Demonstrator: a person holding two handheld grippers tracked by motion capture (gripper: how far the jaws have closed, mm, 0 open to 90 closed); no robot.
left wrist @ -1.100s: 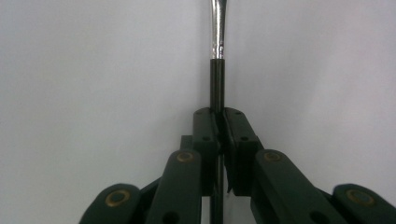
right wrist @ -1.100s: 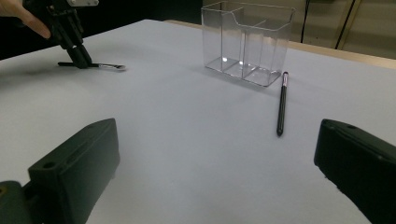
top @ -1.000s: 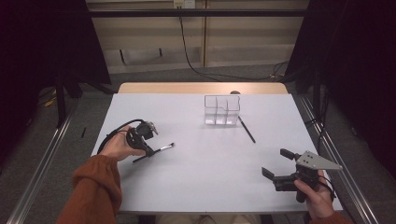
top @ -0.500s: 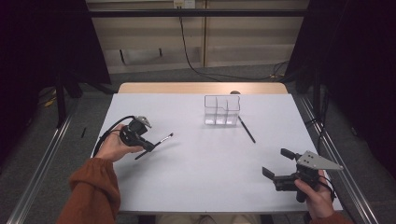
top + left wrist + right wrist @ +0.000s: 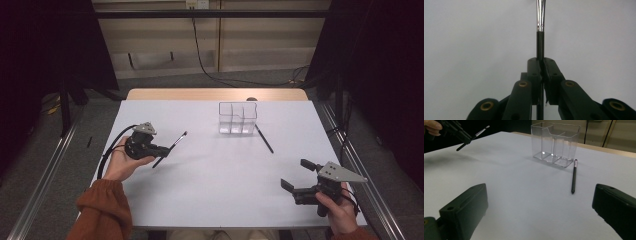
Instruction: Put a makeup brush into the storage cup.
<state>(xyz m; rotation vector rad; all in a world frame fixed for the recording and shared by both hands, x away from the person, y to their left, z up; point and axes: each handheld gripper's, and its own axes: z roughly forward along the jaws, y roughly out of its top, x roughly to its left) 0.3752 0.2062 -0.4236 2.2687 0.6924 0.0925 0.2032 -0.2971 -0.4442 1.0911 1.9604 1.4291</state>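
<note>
Brush [image 5: 170, 148] raised higher in left tongs [image 5: 161, 150], right tongs [image 5: 298, 175] unmoved

organizer [image 5: 238, 118] at table [image 5: 210, 180] rear centre, pen [image 5: 264, 138] just right, brush [image 5: 171, 148] far left

This is looking like a lab or recording studio rather than a home. A plain white bench [image 5: 215, 190] is standing on grey flooring, with black curtains [image 5: 45, 45] hanging on both sides of it, metal rails [image 5: 42, 170] running along the floor beside it, and a black cable [image 5: 210, 65] trailing down the pale wall panels behind it.
</note>
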